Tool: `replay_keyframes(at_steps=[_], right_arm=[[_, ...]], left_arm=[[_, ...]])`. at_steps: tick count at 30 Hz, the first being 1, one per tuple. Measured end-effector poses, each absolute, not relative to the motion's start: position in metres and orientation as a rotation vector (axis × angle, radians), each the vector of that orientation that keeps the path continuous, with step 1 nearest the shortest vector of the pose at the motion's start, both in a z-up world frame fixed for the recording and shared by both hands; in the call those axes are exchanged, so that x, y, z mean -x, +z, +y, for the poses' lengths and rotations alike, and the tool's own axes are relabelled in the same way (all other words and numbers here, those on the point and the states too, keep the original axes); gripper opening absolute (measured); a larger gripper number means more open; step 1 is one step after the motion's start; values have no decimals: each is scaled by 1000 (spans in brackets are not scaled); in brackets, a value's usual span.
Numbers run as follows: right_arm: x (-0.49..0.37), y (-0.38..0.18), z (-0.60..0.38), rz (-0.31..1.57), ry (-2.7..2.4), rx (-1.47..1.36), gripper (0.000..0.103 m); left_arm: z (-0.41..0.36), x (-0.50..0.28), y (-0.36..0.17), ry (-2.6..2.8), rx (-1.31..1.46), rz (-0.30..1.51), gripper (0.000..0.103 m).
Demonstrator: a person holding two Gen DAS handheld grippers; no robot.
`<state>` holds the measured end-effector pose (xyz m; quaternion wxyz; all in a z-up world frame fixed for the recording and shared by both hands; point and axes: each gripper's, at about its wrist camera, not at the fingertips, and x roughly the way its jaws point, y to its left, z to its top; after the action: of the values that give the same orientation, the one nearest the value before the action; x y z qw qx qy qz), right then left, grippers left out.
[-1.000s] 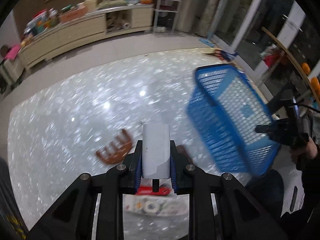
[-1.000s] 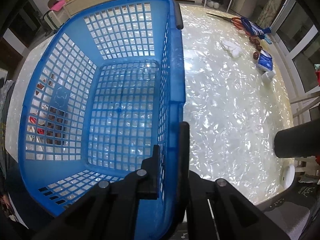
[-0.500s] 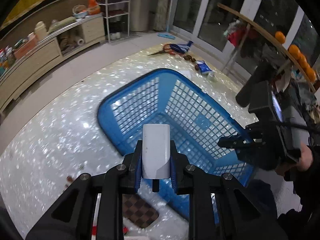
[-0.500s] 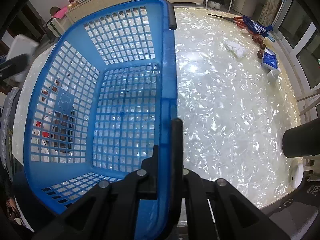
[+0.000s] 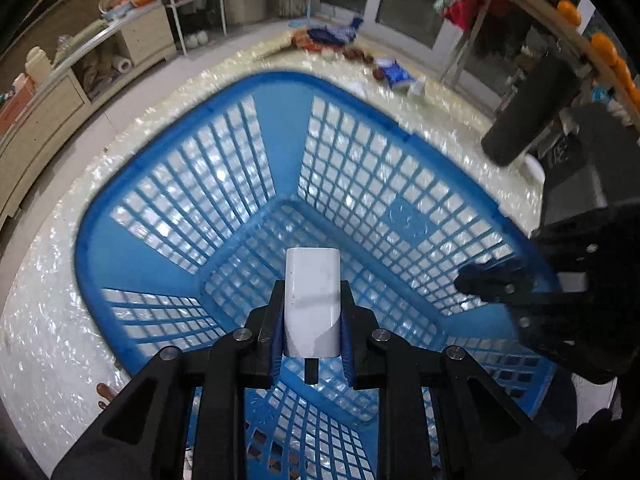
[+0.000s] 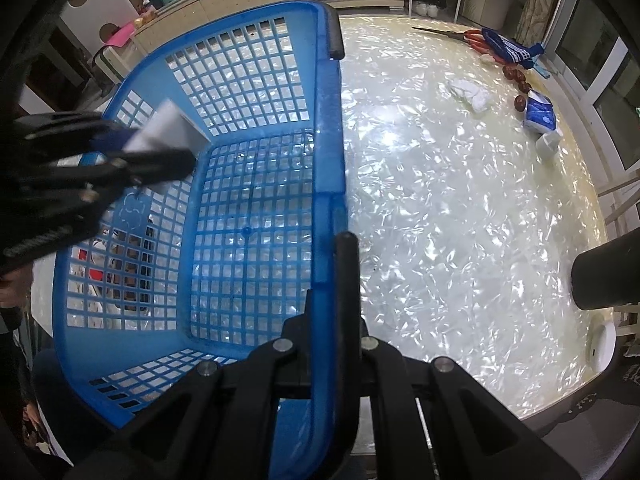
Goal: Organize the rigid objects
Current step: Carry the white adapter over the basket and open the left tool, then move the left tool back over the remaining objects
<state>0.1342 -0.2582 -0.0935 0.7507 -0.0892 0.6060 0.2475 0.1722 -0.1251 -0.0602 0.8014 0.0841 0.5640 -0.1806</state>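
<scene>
A blue plastic lattice basket (image 5: 224, 168) stands on the shimmering white table (image 5: 48, 272). My left gripper (image 5: 312, 296) is shut on a white rectangular block (image 5: 312, 300) and hangs over the basket's inside, pointing steeply down. In the right wrist view the left gripper (image 6: 160, 148) and the block (image 6: 168, 128) appear above the basket's left wall. My right gripper (image 6: 332, 264) is shut on the basket's right rim (image 6: 332, 160), beside the black handle piece. The left wrist view shows the right gripper (image 5: 492, 284) at the basket's right edge.
Along the table's far right edge lie red-handled scissors (image 6: 472, 36), a blue cloth (image 6: 508, 50), a white crumpled thing (image 6: 472, 92), brown round things (image 6: 516, 76) and a blue packet (image 6: 540, 114). A black cylinder (image 6: 608, 276) juts in at right. Red and white items (image 6: 92, 268) show through the basket's left wall.
My left gripper has carried the white block from above the bare table, near a brown item, across to above the basket's inside. The right gripper has kept its hold on the rim.
</scene>
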Motion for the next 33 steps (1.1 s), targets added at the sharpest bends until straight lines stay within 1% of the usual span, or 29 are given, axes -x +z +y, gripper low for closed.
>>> replay_keyframes(at_steps=[5,13,15,16,17,18,19,20,23,28,30,33], right_arm=[[-134,-94,-259,1320,541,194,4],[-134,-94,-260,1321,549,188,4],[-135,-94,-261,1321,550,188,4],[-135,-94,-261,1321,549,187,4],[-135,-95,-261,1321,550,186,4],[-135,-95,-261,1321,551,184,5],[-135,-95,-261,1321,552,186,5],[-135,-95,-261,1321,553,189,5],[-136,-95,-262,1323,555,185,5],[-136,-96,-263,1324,557,165,5],[-137,-96,-265,1324,558,161,5],[-136,-96,-266,1324,560,156,5]], left_arm=[[-133,-177,-73,-377,-245,1239,26],[-138,-183,-80,-362,-252,1263,26],[-141,-185,-81,-356,-261,1264,31],[-141,-185,-80,-360,-260,1260,41],[-141,-185,-78,-367,-256,1251,53],[-141,-185,-76,-371,-251,1243,59],[-141,-184,-74,-378,-244,1235,69],[-141,-183,-71,-394,-241,1225,77],[-144,-178,-67,-424,-269,1199,86],[-144,-175,-58,-434,-289,1183,92],[-141,-173,-50,-473,-282,1188,93],[-134,-166,-35,-475,-312,1174,97]])
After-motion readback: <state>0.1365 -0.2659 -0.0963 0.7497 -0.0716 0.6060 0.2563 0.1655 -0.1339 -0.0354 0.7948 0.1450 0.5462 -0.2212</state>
